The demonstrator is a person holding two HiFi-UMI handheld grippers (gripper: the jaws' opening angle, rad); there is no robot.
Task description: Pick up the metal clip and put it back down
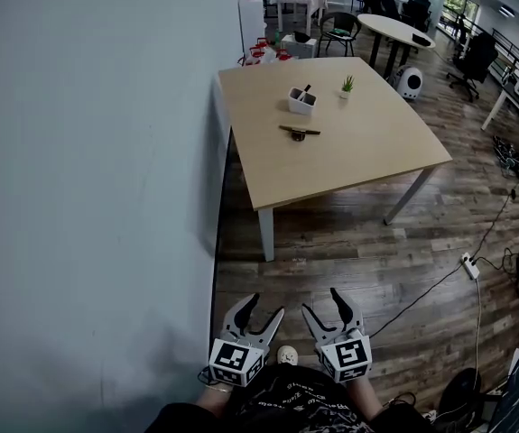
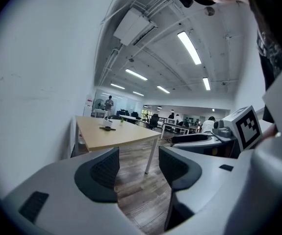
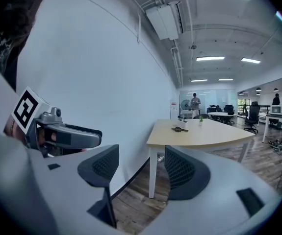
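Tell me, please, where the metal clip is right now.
In the head view the metal clip lies on the wooden table, left of its centre, just nearer than the white holder, with the small potted plant beyond to the right.

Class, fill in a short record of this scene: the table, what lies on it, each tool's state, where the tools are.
Surface: light wooden table, near the white wall
On it: metal clip, white container, small potted plant
Left tool: open, empty
Right tool: open, empty
Tools' place: over the floor, short of the table; clip untouched
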